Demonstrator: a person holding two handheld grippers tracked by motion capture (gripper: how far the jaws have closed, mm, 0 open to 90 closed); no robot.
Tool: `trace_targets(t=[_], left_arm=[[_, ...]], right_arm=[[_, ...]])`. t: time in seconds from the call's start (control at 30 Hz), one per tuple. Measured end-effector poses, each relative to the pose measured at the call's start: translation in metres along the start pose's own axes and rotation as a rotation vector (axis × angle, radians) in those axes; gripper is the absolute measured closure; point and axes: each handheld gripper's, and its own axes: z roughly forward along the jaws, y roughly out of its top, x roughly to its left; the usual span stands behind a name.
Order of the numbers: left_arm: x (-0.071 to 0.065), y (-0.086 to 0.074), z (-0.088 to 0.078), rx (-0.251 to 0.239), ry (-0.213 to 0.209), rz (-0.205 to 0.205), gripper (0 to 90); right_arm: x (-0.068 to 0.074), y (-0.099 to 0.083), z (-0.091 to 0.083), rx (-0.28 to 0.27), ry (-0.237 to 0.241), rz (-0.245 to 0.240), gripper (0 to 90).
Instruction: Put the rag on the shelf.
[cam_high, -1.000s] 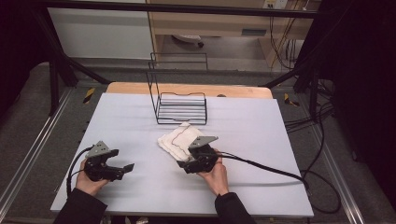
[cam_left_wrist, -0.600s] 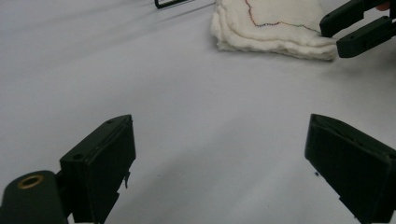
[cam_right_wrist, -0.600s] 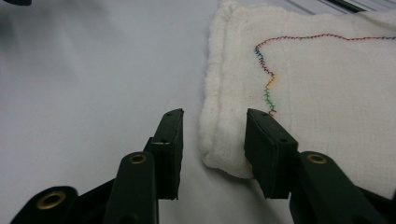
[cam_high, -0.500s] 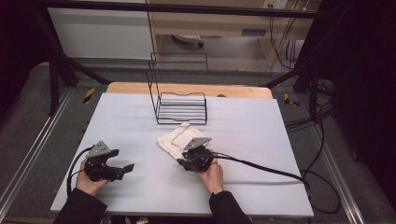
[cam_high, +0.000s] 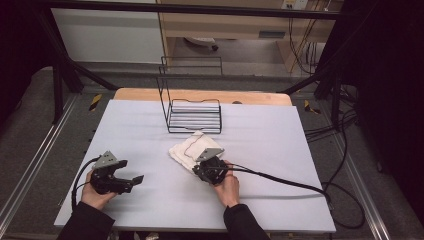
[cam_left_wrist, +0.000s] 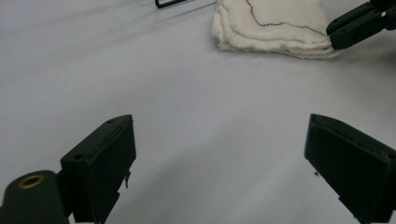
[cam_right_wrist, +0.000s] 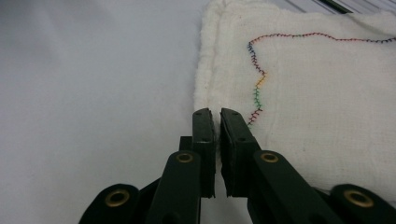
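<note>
Your right gripper (cam_right_wrist: 217, 116) covers the near edge of the folded cream-white cloth with wavy multicoloured stitching (cam_right_wrist: 322, 93), so you cannot tell whether fabric is pinched. Its black jaws have just been closing and now stand together. The soft, layered cloth lies mid-table on the pale tabletop (cam_high: 280, 150), just before the black wire rack (cam_high: 194, 116). Your left gripper (cam_left_wrist: 224, 154) rests with jaws wide apart.

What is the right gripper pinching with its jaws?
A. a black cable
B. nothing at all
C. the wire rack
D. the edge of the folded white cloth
D: in the right gripper view the right gripper has its jaws shut together on the near edge of the folded white cloth, and the wire rack stands farther back on the table, apart from it.
</note>
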Motion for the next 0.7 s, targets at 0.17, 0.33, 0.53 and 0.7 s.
trace_targets(t=[0.17, 0.33, 0.53, 0.7], left_arm=[[0.0, 0.0, 0.0, 0.001, 0.0, -0.001, 8.9], [0.0, 0.0, 0.0, 0.0, 0.001, -0.001, 8.9], [-0.001, 0.0, 0.0, 0.002, -0.002, -0.001, 8.8], [-0.002, 0.001, 0.0, 0.006, -0.003, 0.002, 8.8]], right_arm=[[0.002, 0.002, -0.008, 0.013, 0.037, 0.019, 85.7], [0.012, -0.004, -0.018, 0.04, 0.057, -0.004, 85.6], [0.02, -0.01, -0.023, 0.047, 0.07, -0.02, 85.2], [0.019, -0.011, -0.025, 0.029, 0.102, 0.004, 77.3]])
